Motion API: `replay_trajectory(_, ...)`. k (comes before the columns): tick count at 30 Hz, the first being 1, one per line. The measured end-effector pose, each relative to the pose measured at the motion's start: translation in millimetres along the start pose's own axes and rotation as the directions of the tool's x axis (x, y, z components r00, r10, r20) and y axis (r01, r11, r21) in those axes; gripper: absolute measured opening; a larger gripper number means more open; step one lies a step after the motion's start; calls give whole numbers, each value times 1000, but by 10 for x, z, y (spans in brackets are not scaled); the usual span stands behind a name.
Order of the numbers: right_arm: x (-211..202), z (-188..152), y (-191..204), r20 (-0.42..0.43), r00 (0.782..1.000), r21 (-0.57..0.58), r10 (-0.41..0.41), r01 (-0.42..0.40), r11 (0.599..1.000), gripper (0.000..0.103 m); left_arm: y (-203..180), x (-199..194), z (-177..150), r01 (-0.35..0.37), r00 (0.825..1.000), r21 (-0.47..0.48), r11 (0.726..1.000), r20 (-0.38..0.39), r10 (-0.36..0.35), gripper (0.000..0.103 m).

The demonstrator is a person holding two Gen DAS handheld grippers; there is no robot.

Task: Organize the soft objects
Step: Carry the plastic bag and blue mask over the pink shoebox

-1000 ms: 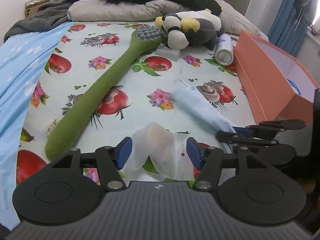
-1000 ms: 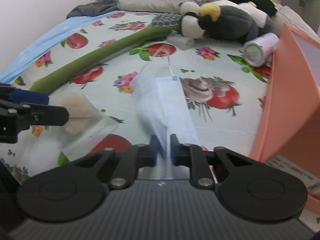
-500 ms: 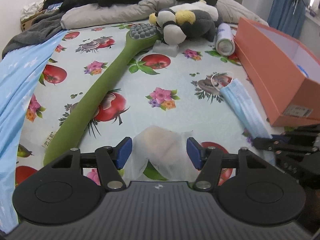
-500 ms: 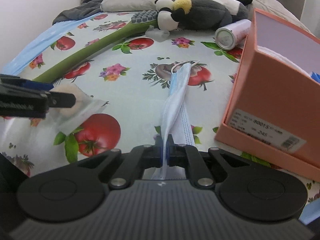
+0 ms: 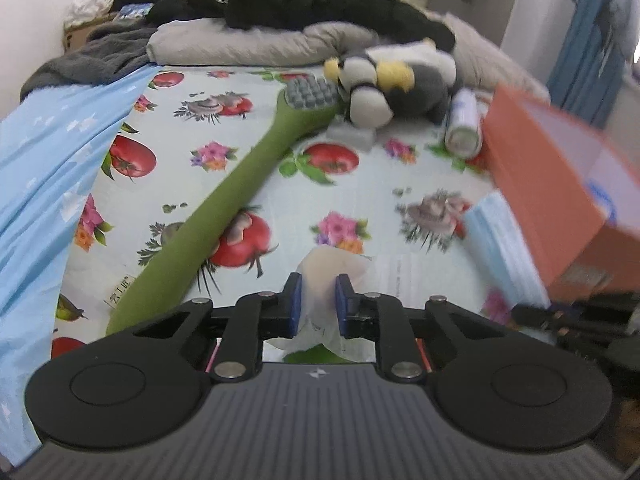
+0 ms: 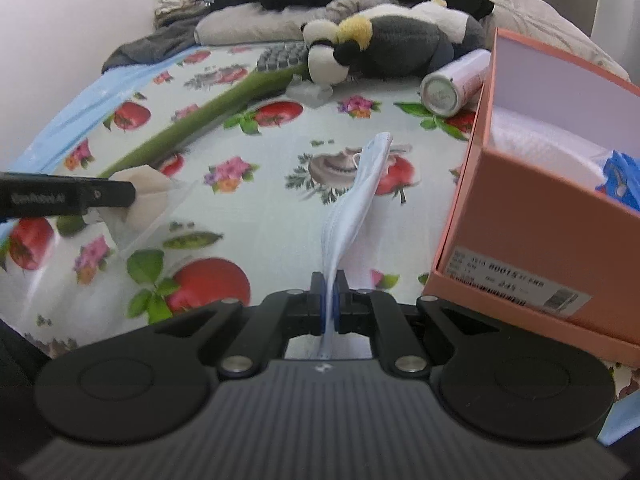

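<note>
A bed covered by a white sheet printed with tomatoes and flowers [image 5: 372, 204] is seen from both wrist views. The left tool [image 5: 318, 304] is closing its jaws around a clear plastic packet holding a pale beige pad [image 5: 332, 270]; the packet is pinched between the blue pads and its far end rests on the sheet. In the right wrist view the same packet [image 6: 150, 194] is seen at the tip of the left tool [image 6: 120, 196], at the left edge of the picture.

The right tool [image 6: 330, 300] is clenched on a light blue pleated face mask [image 6: 356, 208], which is gathered into a narrow strip between the pads and stretches away over the sheet, its far end with the ear loop lying on a printed tomato. In the left wrist view the mask [image 5: 504, 248] is seen just beside the salmon-pink cardboard box [image 5: 560, 184].

The open box [image 6: 536, 216] stands at the right on the bed; white padding and something blue are seen inside it. A long green soft brush with a grey bristled head [image 5: 240, 196] lies diagonally across the sheet. Its head is touching a black, white and yellow plush toy [image 6: 380, 40]. A white cylindrical can [image 6: 452, 84] lies on its side between the toy and the box.
</note>
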State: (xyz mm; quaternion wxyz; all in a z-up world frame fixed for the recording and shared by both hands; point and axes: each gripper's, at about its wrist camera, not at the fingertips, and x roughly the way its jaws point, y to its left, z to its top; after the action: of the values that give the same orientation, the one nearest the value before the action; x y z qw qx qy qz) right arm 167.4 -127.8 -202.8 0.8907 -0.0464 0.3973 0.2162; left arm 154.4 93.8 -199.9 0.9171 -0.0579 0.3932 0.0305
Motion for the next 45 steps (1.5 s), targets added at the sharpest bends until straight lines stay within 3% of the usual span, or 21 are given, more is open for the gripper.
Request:
replay_trajectory(5,-127,97,16,31,999,9,14,-14,1000,7,140,-245,188,61,998,-119,991,38,-57,20)
replay_trajectory(10,-314,198,65,66,998,-3,25,-25,1000,7,146,-461,287,83,995,-157,984,67,-74,20)
replay_trajectory(19,-856,344,129,137,990,-12,40,-39,999,7,-129,-910,343,105,989,-127,986,118,-90,20)
replay_trajectory(31,-1541,546,26,251,967,11,41,-45,999,7,-561,-1553,561,150,968,-77,986,215,-131,20)
replay_trajectory(45,-2041,571,-481,308,949,98,-71,43,994,7,-1269,-1781,844,232,943,43,972,235,-236,20)
